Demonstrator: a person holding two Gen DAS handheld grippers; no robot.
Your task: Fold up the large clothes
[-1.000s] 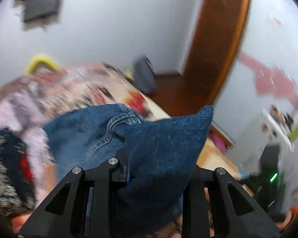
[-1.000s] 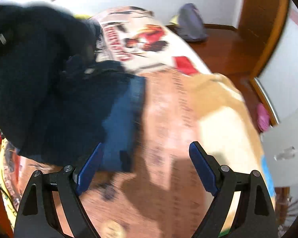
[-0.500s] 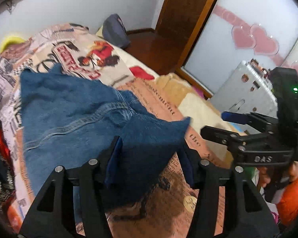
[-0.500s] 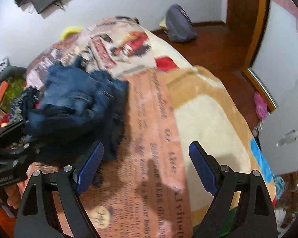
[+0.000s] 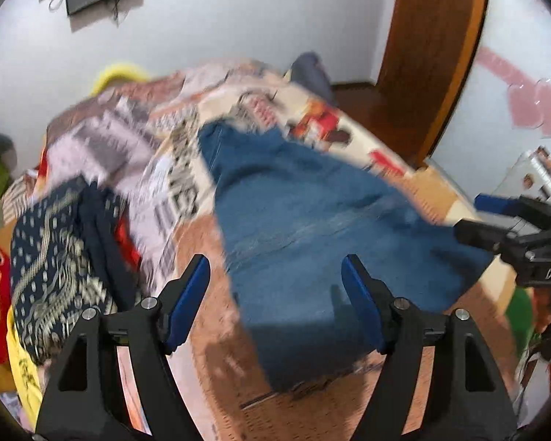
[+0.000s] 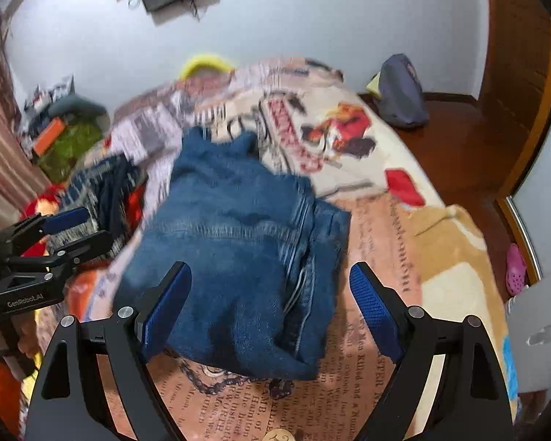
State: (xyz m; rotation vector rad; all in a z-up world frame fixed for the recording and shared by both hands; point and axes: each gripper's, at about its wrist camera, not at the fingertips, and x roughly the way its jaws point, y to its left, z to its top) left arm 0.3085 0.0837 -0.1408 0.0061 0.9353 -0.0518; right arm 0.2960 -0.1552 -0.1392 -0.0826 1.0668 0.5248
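Now the folded jeans (image 6: 238,257) lie on the printed blanket (image 6: 378,294), just ahead of the left gripper (image 5: 275,279), whose jaws have just been opening, empty; the right gripper (image 6: 270,294) hangs wide above them, tilted down.

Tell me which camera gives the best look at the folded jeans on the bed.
The right wrist view: the jeans are fairly sharp there, with stacked layers and seams along their right edge. The left wrist view shows them whole but motion-blurred, a plain blue shape.
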